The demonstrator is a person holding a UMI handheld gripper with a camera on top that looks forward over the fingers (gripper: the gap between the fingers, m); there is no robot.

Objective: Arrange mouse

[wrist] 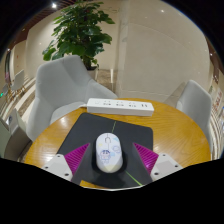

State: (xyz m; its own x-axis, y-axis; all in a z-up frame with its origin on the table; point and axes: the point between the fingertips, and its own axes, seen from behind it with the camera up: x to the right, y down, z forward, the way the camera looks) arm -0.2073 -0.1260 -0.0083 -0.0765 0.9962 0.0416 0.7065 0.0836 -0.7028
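A white mouse with printed drawings lies on a black mouse mat on a round wooden table. Its thin cable runs away across the mat toward the power strip. My gripper is open: the magenta pads stand at either side of the mouse, with a gap on each side. The mouse rests on the mat between the fingers.
A white power strip lies on the table beyond the mat. Two pale chairs stand at the far side of the table, left and right. A large potted plant stands behind them.
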